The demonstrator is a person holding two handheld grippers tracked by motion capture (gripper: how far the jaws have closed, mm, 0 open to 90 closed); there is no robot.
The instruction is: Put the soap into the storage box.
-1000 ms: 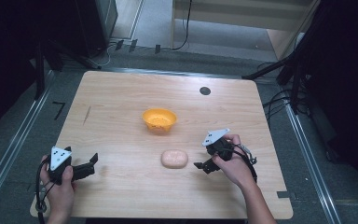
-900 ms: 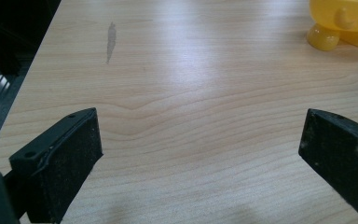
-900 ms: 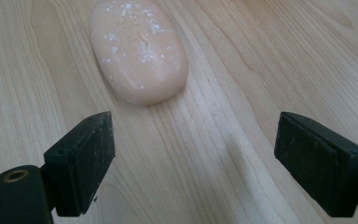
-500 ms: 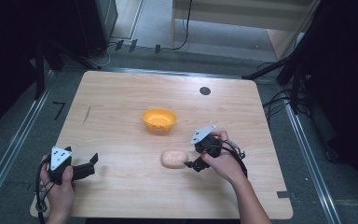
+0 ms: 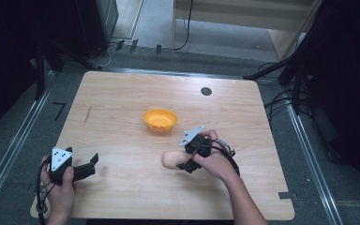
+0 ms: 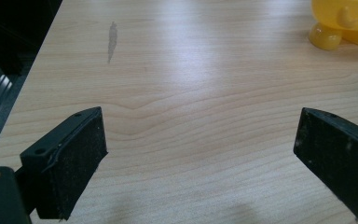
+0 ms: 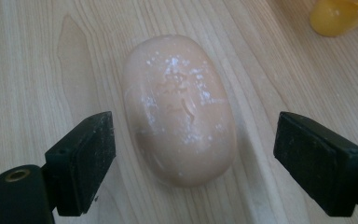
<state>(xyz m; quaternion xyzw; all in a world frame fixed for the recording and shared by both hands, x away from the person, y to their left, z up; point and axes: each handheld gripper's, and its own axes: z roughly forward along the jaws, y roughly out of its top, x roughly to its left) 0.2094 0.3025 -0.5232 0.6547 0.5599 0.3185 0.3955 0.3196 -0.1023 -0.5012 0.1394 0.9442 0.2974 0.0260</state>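
Between right claw (image 7: 193,154) jaws, soap (image 7: 179,109) (stamped)

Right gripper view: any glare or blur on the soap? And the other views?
Right gripper view: soap bar sharp, embossed mark readable, soft sheen only; yellow bowl at top right blurred. Left gripper view: broad glare across the table; jaw tips slightly soft. High view: table evenly lit, surroundings dark, right tool small and low in detail.

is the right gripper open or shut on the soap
Open: the right gripper has both jaws spread either side of the soap bar, with gaps showing.
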